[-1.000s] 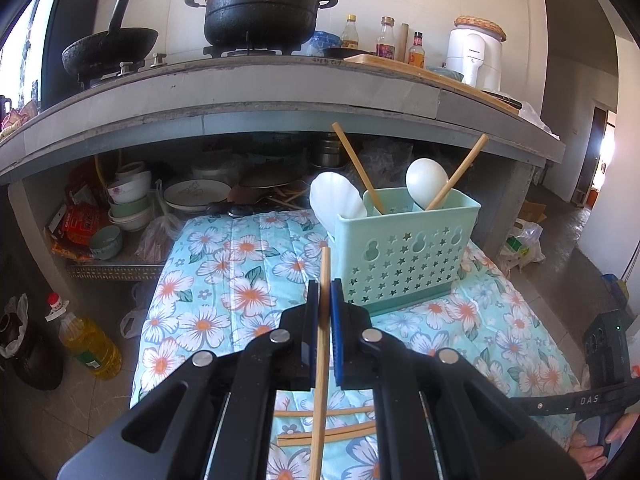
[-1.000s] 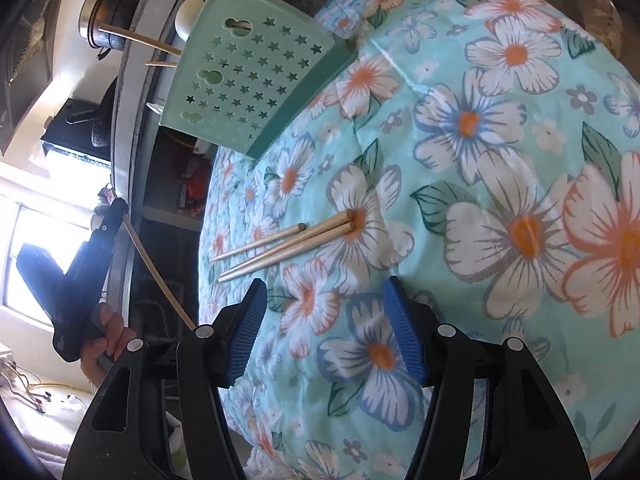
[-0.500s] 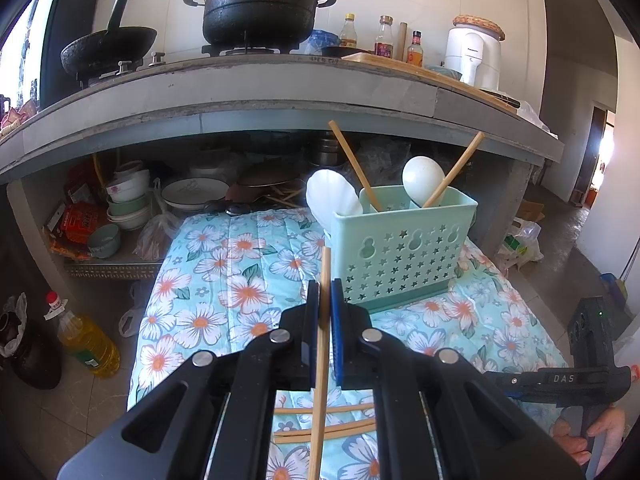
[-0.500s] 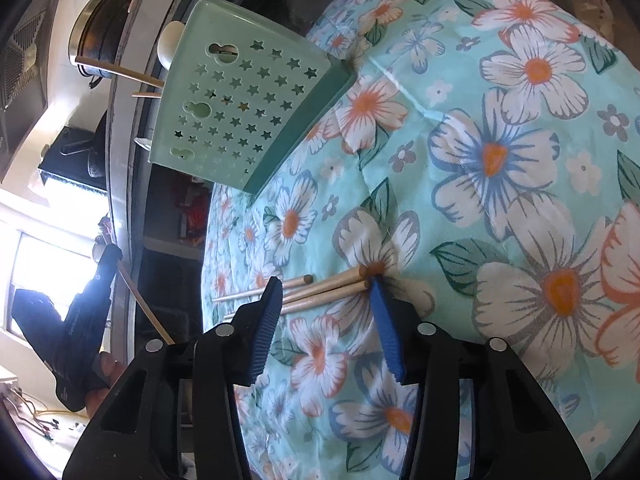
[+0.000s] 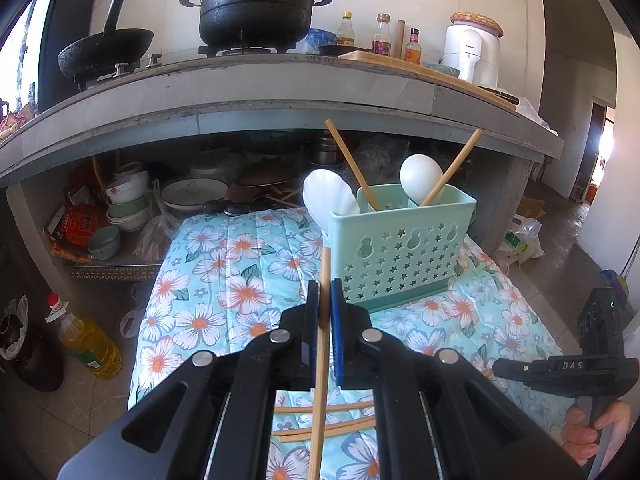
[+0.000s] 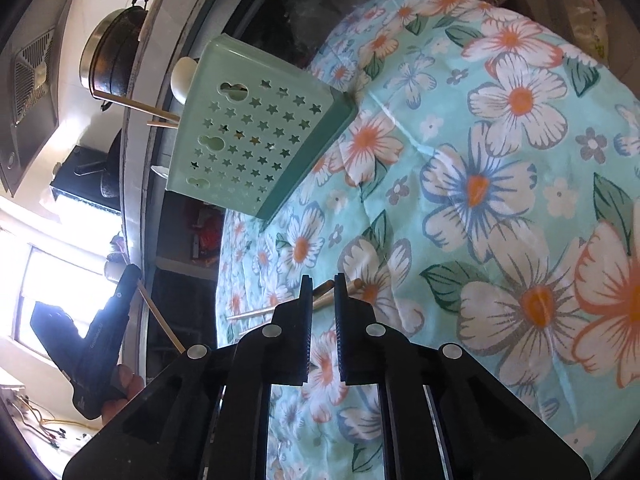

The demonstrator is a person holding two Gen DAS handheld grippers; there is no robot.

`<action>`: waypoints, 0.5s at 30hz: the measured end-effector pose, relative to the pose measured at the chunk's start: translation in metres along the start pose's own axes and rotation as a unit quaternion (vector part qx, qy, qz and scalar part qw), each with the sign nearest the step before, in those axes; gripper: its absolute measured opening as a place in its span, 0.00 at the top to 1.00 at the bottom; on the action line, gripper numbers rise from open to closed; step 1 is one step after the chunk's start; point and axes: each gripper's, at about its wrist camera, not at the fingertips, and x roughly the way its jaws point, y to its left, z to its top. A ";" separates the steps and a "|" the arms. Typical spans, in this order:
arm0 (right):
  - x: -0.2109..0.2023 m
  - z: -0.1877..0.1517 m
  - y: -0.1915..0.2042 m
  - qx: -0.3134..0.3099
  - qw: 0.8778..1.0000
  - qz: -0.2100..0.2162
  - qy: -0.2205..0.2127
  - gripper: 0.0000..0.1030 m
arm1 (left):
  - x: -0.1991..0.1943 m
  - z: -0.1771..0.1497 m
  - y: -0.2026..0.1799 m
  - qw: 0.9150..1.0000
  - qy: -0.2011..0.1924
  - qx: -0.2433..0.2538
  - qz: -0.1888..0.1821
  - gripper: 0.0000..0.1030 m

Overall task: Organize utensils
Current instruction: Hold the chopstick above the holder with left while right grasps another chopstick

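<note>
**Op:** My right gripper (image 6: 322, 300) was spread wide above the loose chopsticks (image 6: 338, 292) a second ago; now its jaws are closing on them, nearly together, with the stick ends poking out between the pads. I can't tell from here whether it has pinched one or two.

**Spotter:** And your left?

**Op:** My left gripper (image 5: 325, 300) hasn't budged. It's clamped on a single chopstick (image 5: 323, 344), held upright just in front of the green utensil basket (image 5: 404, 248).

**Spotter:** What's in the basket?

**Op:** Two white spoons (image 5: 420, 178) and two chopsticks leaning out of it. The rest lie crossed on the floral cloth (image 5: 224, 264), below my left jaws.

**Spotter:** So what does it mean?

**Op:** I'd judge both hands are about to be loaded, so next comes lifting the right and dropping both loads into the basket
</note>
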 end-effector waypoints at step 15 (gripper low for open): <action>-0.032 0.028 -0.003 -0.012 0.997 -0.036 -0.074 0.92 | 0.000 0.000 -0.003 1.000 0.001 0.003 0.001 0.95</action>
